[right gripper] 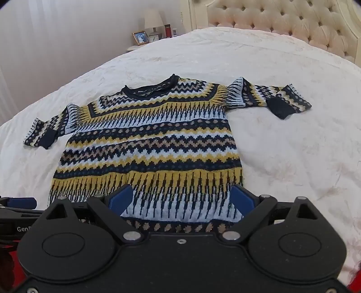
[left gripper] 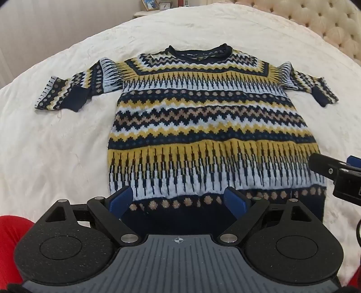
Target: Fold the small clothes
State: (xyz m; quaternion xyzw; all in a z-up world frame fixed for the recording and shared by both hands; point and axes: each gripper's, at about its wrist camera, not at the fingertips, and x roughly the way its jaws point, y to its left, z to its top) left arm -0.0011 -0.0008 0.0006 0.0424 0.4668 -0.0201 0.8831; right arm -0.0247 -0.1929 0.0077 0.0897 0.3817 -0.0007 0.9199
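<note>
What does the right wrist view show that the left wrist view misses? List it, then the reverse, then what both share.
Only the right wrist view: a lamp and most of the tufted headboard. Only the left wrist view: the sweater's dark hem between the left gripper's open fingers. Both: the patterned sweater spread flat on the white bedspread, a framed photo, and the right gripper, open.

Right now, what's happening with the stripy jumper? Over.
Left tool and right tool both open, holding nothing. Navy, yellow and white patterned knitted jumper flat, unfolded on cream bedspread. Nothing in the way.
</note>
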